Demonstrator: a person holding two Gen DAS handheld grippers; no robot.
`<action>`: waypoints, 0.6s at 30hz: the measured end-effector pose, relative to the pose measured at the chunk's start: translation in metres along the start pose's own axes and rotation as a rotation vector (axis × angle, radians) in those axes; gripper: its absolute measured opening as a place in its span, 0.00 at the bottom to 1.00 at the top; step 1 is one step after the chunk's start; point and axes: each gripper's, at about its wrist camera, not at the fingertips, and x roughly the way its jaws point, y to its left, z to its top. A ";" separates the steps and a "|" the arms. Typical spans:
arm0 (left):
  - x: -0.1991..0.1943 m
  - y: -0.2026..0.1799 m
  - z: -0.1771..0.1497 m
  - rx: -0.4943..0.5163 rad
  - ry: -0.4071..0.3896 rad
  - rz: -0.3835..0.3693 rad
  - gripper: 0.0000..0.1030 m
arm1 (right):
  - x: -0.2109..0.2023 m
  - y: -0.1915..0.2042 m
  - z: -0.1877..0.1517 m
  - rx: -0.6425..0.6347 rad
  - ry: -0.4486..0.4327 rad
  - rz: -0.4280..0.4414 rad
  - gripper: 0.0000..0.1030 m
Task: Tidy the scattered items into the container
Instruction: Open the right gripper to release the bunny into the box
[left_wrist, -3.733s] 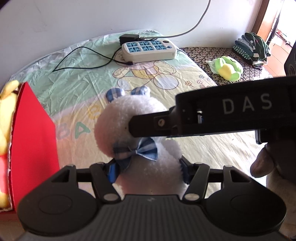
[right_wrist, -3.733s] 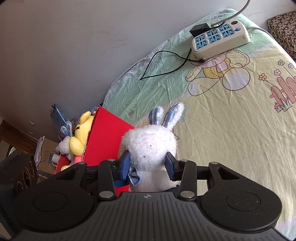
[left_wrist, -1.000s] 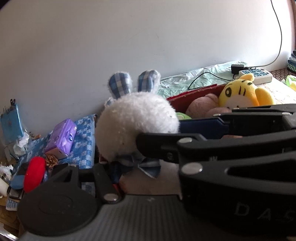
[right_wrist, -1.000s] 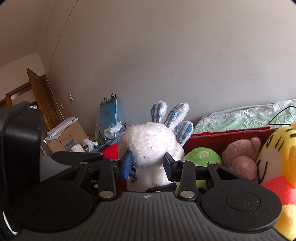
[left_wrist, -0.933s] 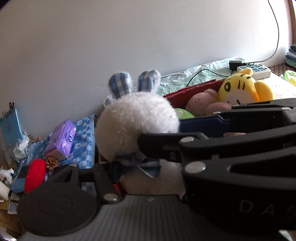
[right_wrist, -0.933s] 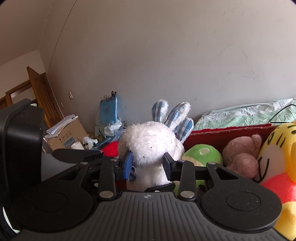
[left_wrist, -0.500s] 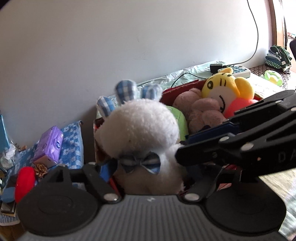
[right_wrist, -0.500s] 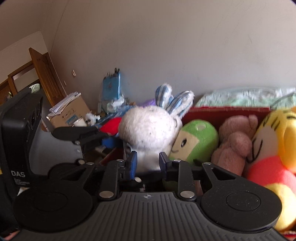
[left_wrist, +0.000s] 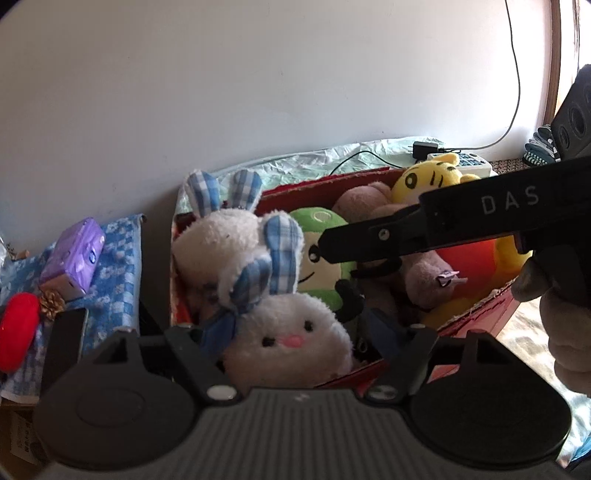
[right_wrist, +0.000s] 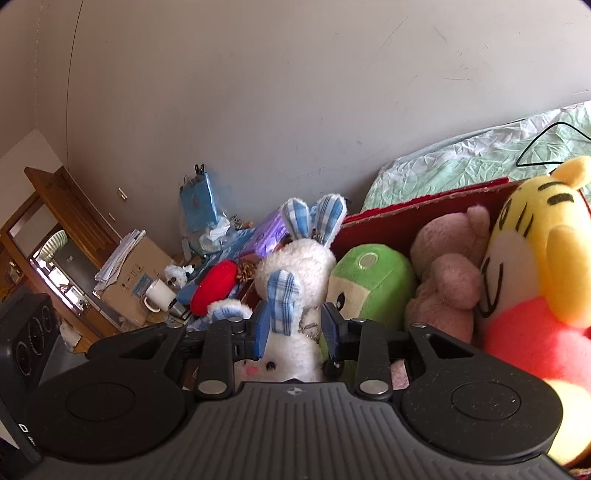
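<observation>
The white plush bunny (left_wrist: 284, 343) with blue checked ears lies face up at the left end of the red box (left_wrist: 476, 314). A second white bunny (left_wrist: 218, 236) sits behind it. My left gripper (left_wrist: 295, 332) is open, its jaws on either side of the bunny's head. My right gripper (right_wrist: 295, 325) is open above the bunny (right_wrist: 291, 343), its fingers apart from the body. It crosses the left wrist view as a black bar (left_wrist: 461, 225). A green plush (right_wrist: 369, 284), a pink bear (right_wrist: 450, 273) and a yellow tiger (right_wrist: 532, 266) fill the box.
Left of the box lies a blue checked cloth (left_wrist: 114, 266) with a purple packet (left_wrist: 74, 254) and a red object (left_wrist: 16, 328). A power strip (left_wrist: 472, 162) and cables lie on the bed behind. A cardboard box (right_wrist: 136, 288) and white mug (right_wrist: 159, 295) stand farther left.
The bunny has dropped into the left end of the box and now lies face up. Both grippers have opened and let it go.
</observation>
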 end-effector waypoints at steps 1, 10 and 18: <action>0.000 0.000 0.000 -0.007 0.000 -0.003 0.77 | 0.000 -0.001 0.000 0.004 0.005 -0.001 0.33; -0.002 0.002 0.001 -0.039 0.028 0.025 0.80 | -0.003 -0.007 0.001 0.004 0.037 -0.014 0.33; -0.040 -0.006 0.010 -0.177 -0.046 0.041 0.90 | -0.032 0.004 0.004 -0.072 0.044 -0.191 0.32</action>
